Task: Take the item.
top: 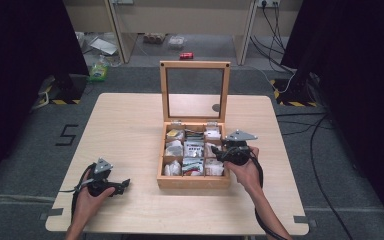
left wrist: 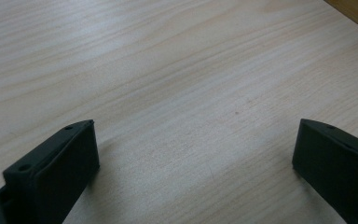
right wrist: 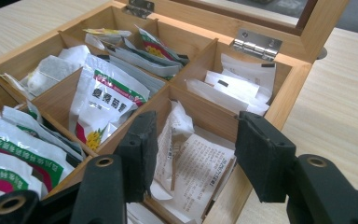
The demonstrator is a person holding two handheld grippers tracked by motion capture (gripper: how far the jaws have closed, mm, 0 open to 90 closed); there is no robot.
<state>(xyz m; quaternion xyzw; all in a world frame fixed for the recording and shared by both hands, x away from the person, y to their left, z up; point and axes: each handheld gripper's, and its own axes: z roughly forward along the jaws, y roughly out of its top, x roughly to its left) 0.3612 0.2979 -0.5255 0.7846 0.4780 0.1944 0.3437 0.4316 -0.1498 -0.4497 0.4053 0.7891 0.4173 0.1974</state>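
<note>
Right gripper view looks into the open bamboo box (right wrist: 303,70) with nine compartments; just beyond the right gripper (right wrist: 193,149), jaws apart and empty, stand white paper sachets (right wrist: 200,163). Reaching step, likely; next comes lowering and closing. Left gripper (left wrist: 193,154) rests open on the pale wooden table (left wrist: 168,70).

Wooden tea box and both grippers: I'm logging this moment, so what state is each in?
Wooden tea box with glass lid: lid open, standing upright.
White paper sachets: lying in the compartment beneath the right gripper, untouched.
Right gripper: open, poised over that compartment.
Left gripper: open wide above the bare light wooden table.
</note>
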